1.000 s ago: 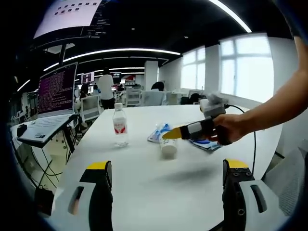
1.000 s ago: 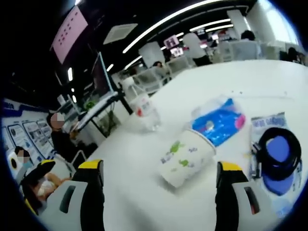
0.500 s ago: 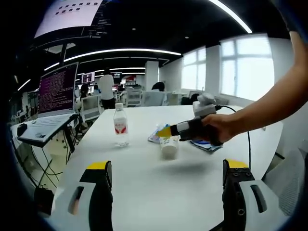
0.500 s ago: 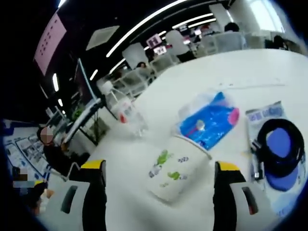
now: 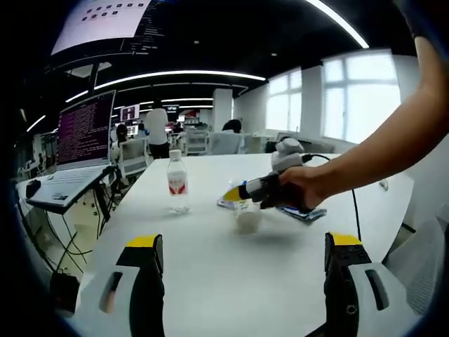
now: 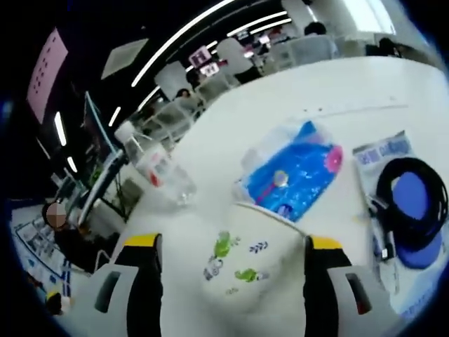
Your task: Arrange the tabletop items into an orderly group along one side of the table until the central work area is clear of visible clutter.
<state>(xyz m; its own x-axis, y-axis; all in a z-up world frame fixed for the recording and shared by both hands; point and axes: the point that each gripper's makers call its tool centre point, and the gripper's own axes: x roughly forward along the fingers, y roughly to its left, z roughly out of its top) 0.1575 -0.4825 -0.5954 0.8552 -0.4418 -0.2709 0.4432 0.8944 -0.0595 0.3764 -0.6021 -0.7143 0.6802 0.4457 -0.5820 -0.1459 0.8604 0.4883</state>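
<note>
In the left gripper view, your left gripper [image 5: 240, 281] is hovering over the near edge of the white table [image 5: 231, 274] with its jaws spread wide and nothing between them. Farther along the table, your hand [image 5: 298, 191] is bringing the right gripper [image 5: 242, 191] onto the paper cup [image 5: 247, 218], while the water bottle [image 5: 176, 184] is standing upright toward the left edge. In the right gripper view, your right gripper [image 6: 231, 270] is bracketing the paper cup [image 6: 242, 263] with parted jaws (contact is unclear). The blue tissue pack [image 6: 291, 175] is lying just beyond it, the water bottle [image 6: 161, 172] to its left, and the coiled black cable [image 6: 410, 210] is sitting on its blue packet toward the right edge.
</note>
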